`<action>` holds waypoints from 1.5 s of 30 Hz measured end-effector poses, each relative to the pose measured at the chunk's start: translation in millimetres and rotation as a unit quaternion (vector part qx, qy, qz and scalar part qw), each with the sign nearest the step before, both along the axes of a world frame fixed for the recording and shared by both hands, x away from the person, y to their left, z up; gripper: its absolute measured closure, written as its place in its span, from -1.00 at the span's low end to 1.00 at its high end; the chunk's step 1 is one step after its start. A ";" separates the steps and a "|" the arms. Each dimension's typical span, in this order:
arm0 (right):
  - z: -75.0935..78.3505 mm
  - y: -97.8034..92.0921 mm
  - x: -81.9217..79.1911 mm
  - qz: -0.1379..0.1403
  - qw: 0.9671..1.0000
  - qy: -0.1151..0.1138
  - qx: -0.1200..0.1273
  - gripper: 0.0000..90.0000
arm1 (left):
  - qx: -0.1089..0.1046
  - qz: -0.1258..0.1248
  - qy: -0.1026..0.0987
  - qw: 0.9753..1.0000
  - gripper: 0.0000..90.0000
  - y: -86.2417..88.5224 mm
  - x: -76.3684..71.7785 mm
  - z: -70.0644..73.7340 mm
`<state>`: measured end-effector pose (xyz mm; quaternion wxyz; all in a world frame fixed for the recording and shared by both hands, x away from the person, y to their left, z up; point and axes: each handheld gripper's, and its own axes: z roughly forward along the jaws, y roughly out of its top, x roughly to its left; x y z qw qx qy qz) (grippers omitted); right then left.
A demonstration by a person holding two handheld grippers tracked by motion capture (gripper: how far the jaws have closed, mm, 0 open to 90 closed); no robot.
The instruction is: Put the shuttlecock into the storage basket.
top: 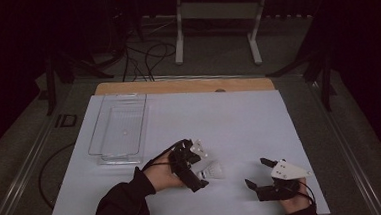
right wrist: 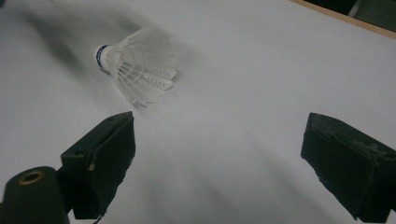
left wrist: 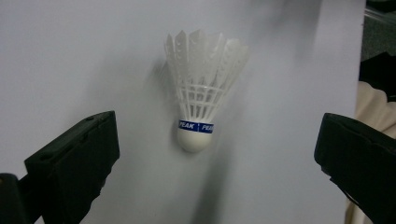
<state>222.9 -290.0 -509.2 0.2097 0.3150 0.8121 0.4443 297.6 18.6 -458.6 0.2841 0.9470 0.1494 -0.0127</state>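
Presently: shuttlecock (left wrist: 198, 100), white with a blue band, lying on the table (top: 239, 114) near its front edge. Left gripper (top: 194, 167), jaws wide apart, empty, just beside it. Right gripper (top: 260, 174), wide apart, empty, toward the front right corner.

the shuttlecock (left wrist: 201, 100) is white all over, feathers and rounded cork tip alike, with a blue band around the base printed in white letters reading "peak". it lies on a plain white sheet (top: 229, 120) whose far edge shows a light wooden strip (top: 177, 86), and the tray (top: 119, 124) is clear and colourless. the left gripper (top: 195, 170) and right gripper (top: 258, 176) are black, each topped by a pale grey plate.
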 end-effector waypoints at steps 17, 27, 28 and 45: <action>-0.5 0.2 0.2 0.001 1.000 0.001 -0.001 -0.78 | 0.015 -0.002 0.016 1.000 -0.77 -3.8 4.5 -24.4; -0.4 -0.1 0.3 -0.001 1.000 0.001 -0.001 -0.78 | 0.023 -0.013 0.020 0.999 -0.42 -4.2 6.9 -35.6; -0.4 -0.1 0.2 -0.001 1.000 0.001 -0.001 -0.78 | 0.025 -0.016 0.022 0.999 -0.33 -4.3 7.0 -36.9; -0.7 -0.2 0.6 -0.002 1.000 0.001 -0.004 -0.78 | 0.053 -0.021 0.006 0.998 0.23 -14.2 6.3 -41.7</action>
